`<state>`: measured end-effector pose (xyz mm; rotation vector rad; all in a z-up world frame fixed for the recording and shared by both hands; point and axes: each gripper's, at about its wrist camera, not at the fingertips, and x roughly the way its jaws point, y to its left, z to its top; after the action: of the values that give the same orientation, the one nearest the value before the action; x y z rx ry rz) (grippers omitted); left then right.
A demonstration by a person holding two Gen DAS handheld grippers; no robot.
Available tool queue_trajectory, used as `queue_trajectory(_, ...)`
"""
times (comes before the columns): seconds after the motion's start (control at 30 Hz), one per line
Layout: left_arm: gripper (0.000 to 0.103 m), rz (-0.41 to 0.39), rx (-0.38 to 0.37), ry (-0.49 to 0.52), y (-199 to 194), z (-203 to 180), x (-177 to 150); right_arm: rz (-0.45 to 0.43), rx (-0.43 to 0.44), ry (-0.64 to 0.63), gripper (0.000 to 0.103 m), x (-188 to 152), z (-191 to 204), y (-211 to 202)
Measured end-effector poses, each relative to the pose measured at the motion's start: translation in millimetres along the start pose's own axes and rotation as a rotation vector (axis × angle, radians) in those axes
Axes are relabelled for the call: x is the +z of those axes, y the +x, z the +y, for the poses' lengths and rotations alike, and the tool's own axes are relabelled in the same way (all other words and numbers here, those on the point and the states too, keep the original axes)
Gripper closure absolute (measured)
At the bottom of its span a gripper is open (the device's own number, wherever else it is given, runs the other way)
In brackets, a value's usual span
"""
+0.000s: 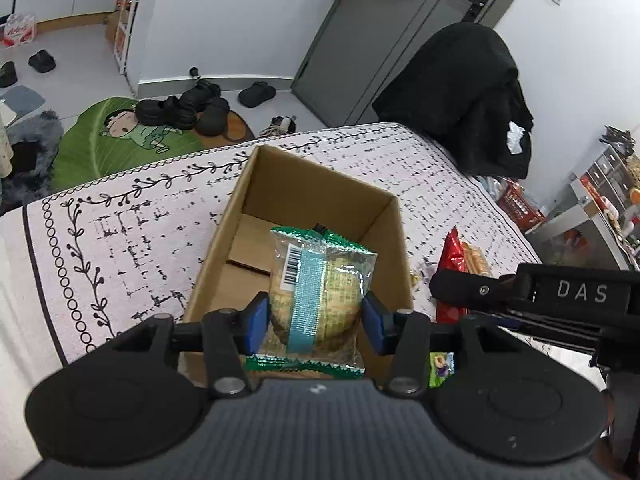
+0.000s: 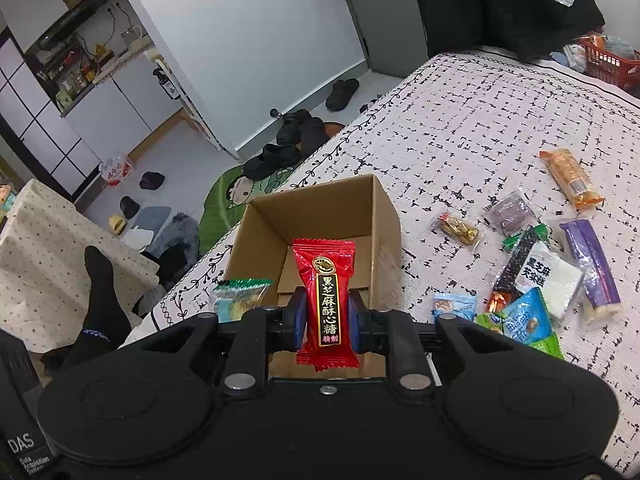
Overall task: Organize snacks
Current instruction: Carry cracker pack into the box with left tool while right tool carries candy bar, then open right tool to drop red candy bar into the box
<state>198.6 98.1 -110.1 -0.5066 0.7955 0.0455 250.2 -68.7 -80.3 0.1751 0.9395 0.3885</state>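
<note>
1. Two grippers work over one open cardboard box that stands on the patterned bedspread.
2. The left gripper is closed on one green-edged clear snack packet, its blue pads pressing both sides; the packet hangs above the near part of the box.
3. The right gripper is clamped narrowly on one red candy packet with gold lettering, held upright over the near edge of the box.
4. On the bedspread to the right of the box lie roughly ten loose snacks, among them an orange wafer pack, a purple bar and a white-and-black packet.
5. The nearest blue and green packets overlap and are partly cut off by the gripper body, so the count is unsure.
6. The box floor shows only cardboard flaps; its near corner is hidden behind the held packets.
</note>
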Motion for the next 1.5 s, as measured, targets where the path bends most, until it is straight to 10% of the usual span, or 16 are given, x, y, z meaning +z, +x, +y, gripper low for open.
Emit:
queue_trajectory(0.5,0.015,-0.022,0.024,-0.064,-13,6,8,-0.003,0.029,-0.008,0.077,19,9,8)
queue_trajectory(0.63,0.013,-0.018,0.035,-0.075,-13,7,7,-0.019,0.049,-0.007,0.042,22,8,-1)
queue_trajectory(0.87,0.012,-0.041,0.077,-0.051,-20,-4,6,-0.072,-0.008,-0.004,0.013,18,-9,-27)
queue_trajectory(1.5,0.0,-0.124,0.102,0.172,-42,-77,-11,-0.156,-0.136,0.048,0.0,-13,-89,-90)
